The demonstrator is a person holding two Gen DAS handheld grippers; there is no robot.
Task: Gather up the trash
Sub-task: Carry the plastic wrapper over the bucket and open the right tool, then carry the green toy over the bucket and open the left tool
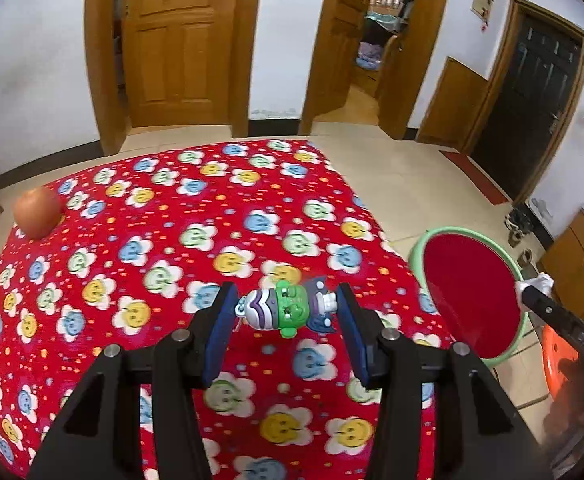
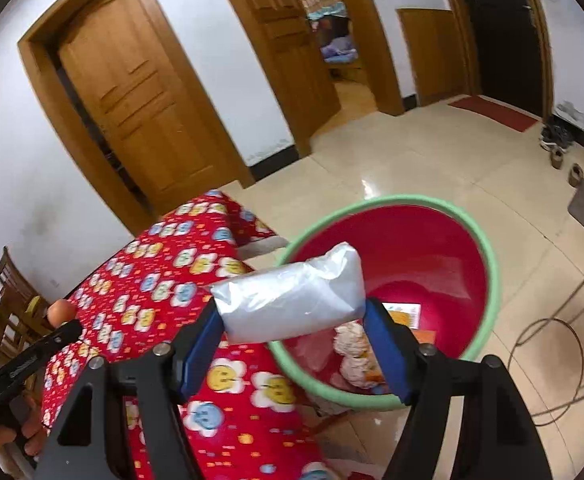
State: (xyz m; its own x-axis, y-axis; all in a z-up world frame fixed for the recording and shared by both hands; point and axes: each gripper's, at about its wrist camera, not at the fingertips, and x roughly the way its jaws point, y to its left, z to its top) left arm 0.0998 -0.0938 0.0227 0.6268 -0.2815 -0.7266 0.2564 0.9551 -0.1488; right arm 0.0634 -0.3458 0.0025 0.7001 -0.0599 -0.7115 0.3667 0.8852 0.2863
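The landmark was a round plastic bin (image 2: 488, 280) with a red inside and a light green rim, standing on the shiny cream floor tiles (image 2: 432, 152).

The right claw (image 2: 292, 332) had two black arms with flat blue pads (image 2: 384, 344). It was partly open, just wide enough to squeeze a soft, puffy, silver-white plastic packet (image 2: 292, 296) from both sides. The packet looked smooth and shiny, shaped like a small pillow. It hung in the air over the near-left rim of the bin. Down in the bin lay crumpled white paper balls (image 2: 350, 344) and a flat printed card (image 2: 404, 314).

To the left of the bin stood a table under a soft red cloth with smiley flowers (image 1: 172, 240) in blue, yellow and green.

The left claw (image 1: 288, 308) was over that cloth, left of the bin (image 1: 424, 248). It was partly open too, and its blue pads (image 1: 222, 320) pinched a small hard plastic toy figure with a green face and purple stripes (image 1: 284, 308) by its two ends. The toy lay sideways between the pads, above the cloth.

A round, smooth, orange-red apple (image 1: 38, 212) sat on the far left corner of the cloth, well apart from the bin.
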